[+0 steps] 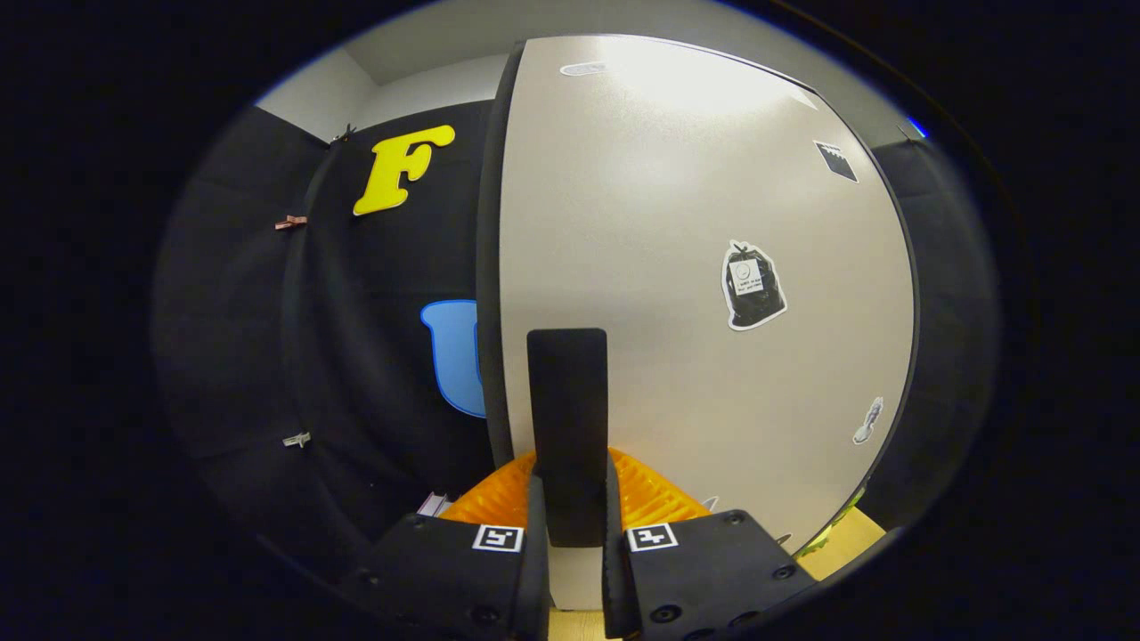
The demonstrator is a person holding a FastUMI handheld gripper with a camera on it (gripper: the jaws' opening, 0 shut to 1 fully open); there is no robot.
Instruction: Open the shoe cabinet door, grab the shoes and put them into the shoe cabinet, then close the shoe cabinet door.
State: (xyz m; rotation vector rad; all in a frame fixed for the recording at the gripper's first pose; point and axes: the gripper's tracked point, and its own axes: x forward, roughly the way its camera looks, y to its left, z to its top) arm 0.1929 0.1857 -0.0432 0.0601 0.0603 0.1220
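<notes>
Shoe cabinet door [677, 267], a pale flat panel with a dark rim, stands straight ahead of the tool [570, 534] and takes up most of the space from 12 o'clock round to 4 o'clock. Whether it is shut or ajar cannot be told from here, and the cabinet's inside is hidden, so nothing can be said of what it contains. A dark upright handle [567, 436] is fixed on the door near its 9 o'clock edge and runs down into the gap between the two fingers [534, 570]. The tool is closed narrow around this handle, one finger on either side of it; both appear to press on it, though the contact itself is not plain.

Several stickers sit on the door: a black trash-bag sticker [753, 286] at about 3 o'clock of the handle's top, carrying a small white label whose writing is too small to read; a small dark square sticker [835, 161] toward 2 o'clock; a pale oval one [583, 68] at 12 o'clock; and a little light-coloured one [868, 421] low at 4 o'clock.

An orange ribbed object [655, 494] lies just behind the fingers at the foot of the door. A strip of pale wooden floor [850, 543] shows at 5 o'clock.
</notes>
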